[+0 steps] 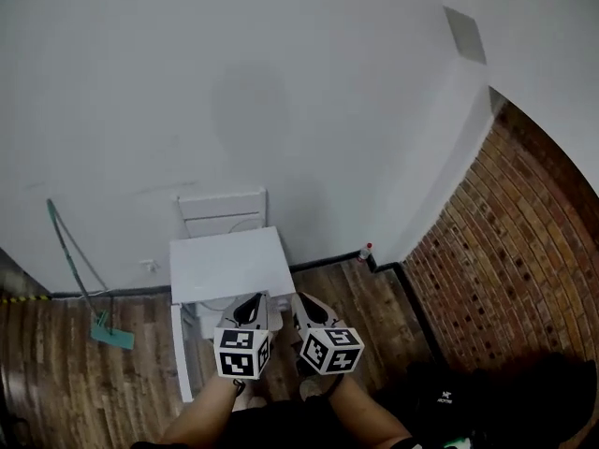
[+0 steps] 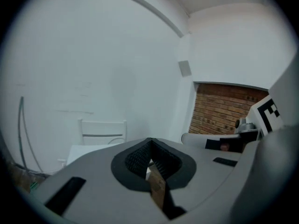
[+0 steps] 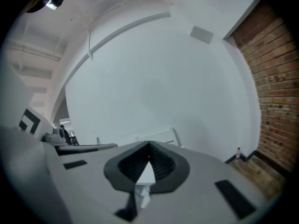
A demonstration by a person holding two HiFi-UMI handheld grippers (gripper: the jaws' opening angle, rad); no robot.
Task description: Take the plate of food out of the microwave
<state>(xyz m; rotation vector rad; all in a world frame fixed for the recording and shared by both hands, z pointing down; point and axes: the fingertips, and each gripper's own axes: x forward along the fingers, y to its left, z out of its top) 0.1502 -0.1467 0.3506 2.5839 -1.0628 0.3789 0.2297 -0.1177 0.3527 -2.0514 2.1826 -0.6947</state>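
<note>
No microwave and no plate of food show in any view. In the head view both grippers are held close to the person's body, side by side over the wooden floor. The left gripper [image 1: 252, 303] and the right gripper [image 1: 301, 303] both point toward a white chair [image 1: 227, 266] against the white wall. Each is shut with nothing between its jaws. In the left gripper view the left gripper [image 2: 149, 142] has its dark pads closed together, and the right gripper's marker cube [image 2: 267, 112] sits at the right. In the right gripper view the right gripper [image 3: 149, 146] is also closed and empty.
A mop with a green head [image 1: 112, 333] leans on the wall at left. A small bottle [image 1: 366, 250] stands in the corner where a brick wall [image 1: 505, 251] meets the white one. A dark bag [image 1: 487, 400] lies at bottom right.
</note>
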